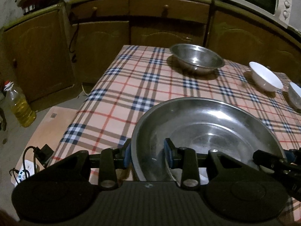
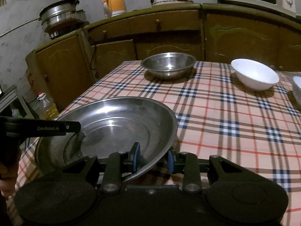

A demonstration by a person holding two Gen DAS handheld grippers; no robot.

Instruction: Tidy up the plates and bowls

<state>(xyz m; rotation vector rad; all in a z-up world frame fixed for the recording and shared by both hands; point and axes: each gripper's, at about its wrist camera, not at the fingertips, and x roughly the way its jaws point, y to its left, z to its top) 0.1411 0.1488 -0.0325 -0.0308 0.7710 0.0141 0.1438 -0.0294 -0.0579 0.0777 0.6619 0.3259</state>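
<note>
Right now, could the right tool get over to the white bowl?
Probably yes, but not freely: the right tool straddles the rim of the big steel plate, so it must let go first. Beyond that, only bare tablecloth lies before the white bowl.

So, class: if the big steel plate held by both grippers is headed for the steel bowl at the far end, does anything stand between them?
Nothing visible does. Between the steel plate and the steel bowl lies only bare tablecloth; the white bowl sits off to the right.
</note>
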